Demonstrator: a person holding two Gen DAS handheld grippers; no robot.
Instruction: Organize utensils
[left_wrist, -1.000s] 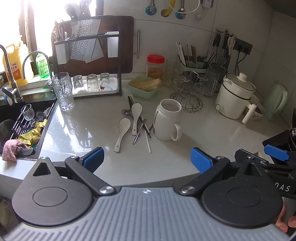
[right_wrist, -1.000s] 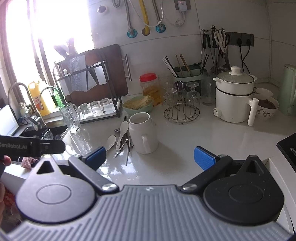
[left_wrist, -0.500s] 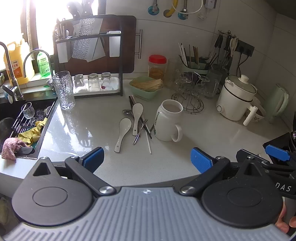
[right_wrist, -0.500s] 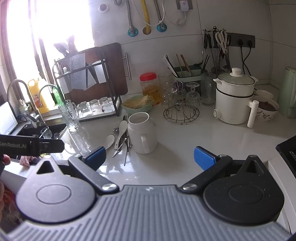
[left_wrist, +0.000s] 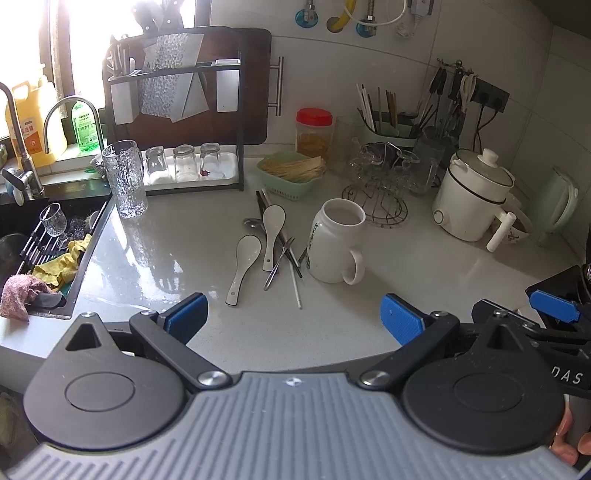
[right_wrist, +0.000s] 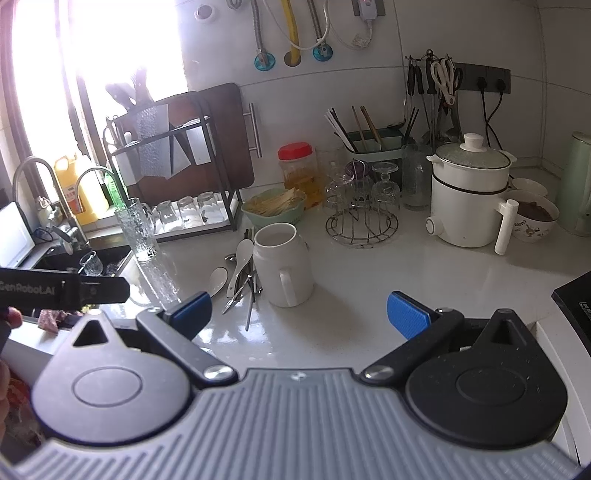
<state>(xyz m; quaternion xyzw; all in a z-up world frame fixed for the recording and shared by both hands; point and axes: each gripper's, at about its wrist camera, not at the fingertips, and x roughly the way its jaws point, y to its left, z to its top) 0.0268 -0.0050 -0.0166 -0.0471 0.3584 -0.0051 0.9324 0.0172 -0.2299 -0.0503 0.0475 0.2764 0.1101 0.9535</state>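
- So, nearest: left claw (left_wrist: 291, 317) spread wide, nothing in it, hovering at the worktop (left_wrist: 424, 280) edge; blue ribbed pads, black arms, grey ridged body. Right claw (right_wrist: 299, 314) same build, also spread & empty.
- Progress, judging by the layout: basically nothing sorted yet — all loose utensils lie flat, none inside the mug (left_wrist: 338, 240).
- Mug = landmark: white glazed ceramic, tall, rounded shoulder, handle facing the cameras, looks empty.
- Just left of mug: thin metal pieces (left_wrist: 282, 258), crossed, incl. what looks like a small fork; dark chopsticks among them; one pale thin stick (left_wrist: 295, 288).
- Further left of mug: two white ceramic soup spoons (left_wrist: 243, 266), glossy, deep bowls, dark handle tips; a steel spoon (left_wrist: 253, 222) part-hidden behind them.
- Behind mug: wire rack w/ upturned glasses, green slotted basket (left_wrist: 291, 177) of pale sticks.
- Far behind mug: green caddy (left_wrist: 391, 134) w/ upright chopsticks, maybe an alt. destination.
- Worktop: pale, polished, wet-looking glare.
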